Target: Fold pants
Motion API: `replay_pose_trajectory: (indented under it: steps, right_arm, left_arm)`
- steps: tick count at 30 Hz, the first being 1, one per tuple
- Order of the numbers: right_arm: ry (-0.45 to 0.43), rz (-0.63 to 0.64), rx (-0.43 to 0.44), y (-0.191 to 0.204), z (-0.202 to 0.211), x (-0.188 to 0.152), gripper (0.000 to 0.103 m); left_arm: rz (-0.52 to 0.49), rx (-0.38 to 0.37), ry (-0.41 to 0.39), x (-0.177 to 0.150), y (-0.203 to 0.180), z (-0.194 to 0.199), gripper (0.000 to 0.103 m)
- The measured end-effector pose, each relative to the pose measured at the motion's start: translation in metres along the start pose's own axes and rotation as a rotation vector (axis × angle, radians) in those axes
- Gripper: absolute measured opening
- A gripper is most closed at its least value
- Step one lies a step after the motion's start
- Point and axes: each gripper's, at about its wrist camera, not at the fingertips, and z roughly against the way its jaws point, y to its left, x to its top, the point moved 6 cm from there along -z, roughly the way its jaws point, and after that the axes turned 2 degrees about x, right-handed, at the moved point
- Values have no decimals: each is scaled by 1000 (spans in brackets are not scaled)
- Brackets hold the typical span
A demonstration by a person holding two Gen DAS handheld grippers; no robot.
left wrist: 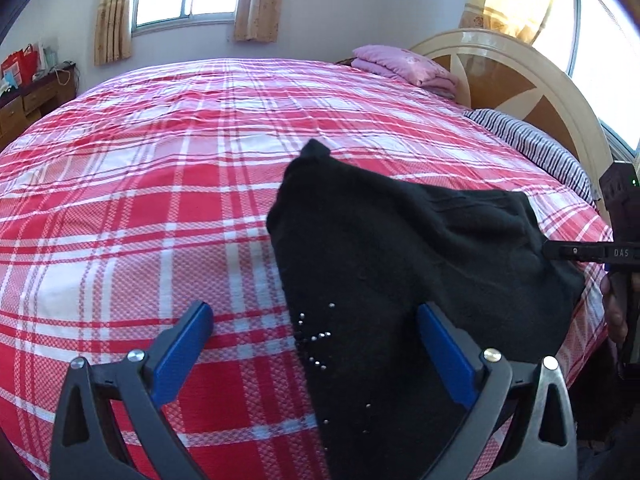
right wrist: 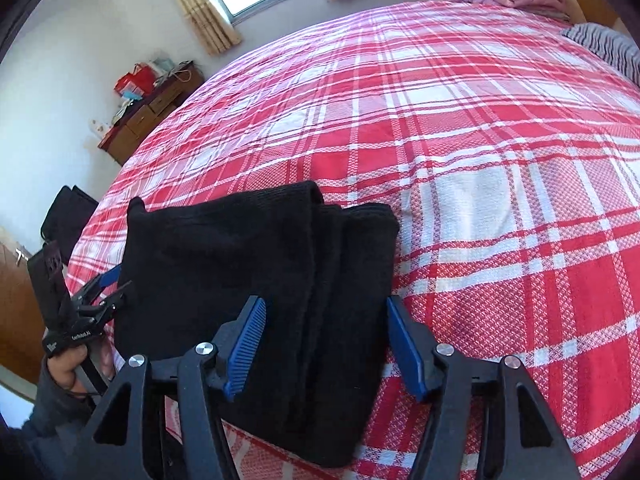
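Note:
The black pants point(left wrist: 400, 264) lie folded into a thick bundle near the front edge of the bed point(left wrist: 160, 200), with small metal studs showing on one part. My left gripper point(left wrist: 316, 320) is open, its jaws wide apart over the near end of the pants, holding nothing. In the right wrist view the pants point(right wrist: 248, 280) show several stacked layers. My right gripper point(right wrist: 324, 332) is open, straddling the near edge of the bundle. The left gripper also shows at the pants' left side in the right wrist view point(right wrist: 110, 284), and the right gripper shows at the right edge of the left wrist view point(left wrist: 584, 254).
The bed has a red and white plaid sheet point(right wrist: 480, 160). A folded pink blanket point(left wrist: 404, 66) and a striped pillow point(left wrist: 532, 144) lie by the curved headboard point(left wrist: 520, 80). A wooden dresser point(right wrist: 148, 120) stands by the far wall. A dark bag point(right wrist: 68, 216) sits beside the bed.

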Motion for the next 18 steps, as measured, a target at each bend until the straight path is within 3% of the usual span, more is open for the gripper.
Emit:
replay_pose_trajectory:
  steps: [12,16,18]
  right_arm:
    - [-48,15,-14,4,-1,-3,63]
    - [-66,21,-12,5,2,-2,59]
    - [-73,13,10,4,3,-2,49]
  left_arm:
    - [-53,-40,-3,-2,-13,-4,99]
    - [-52,-72,-6,-2,-15,-4,88]
    - [-50,-106,-6,-1,-17,-3,76]
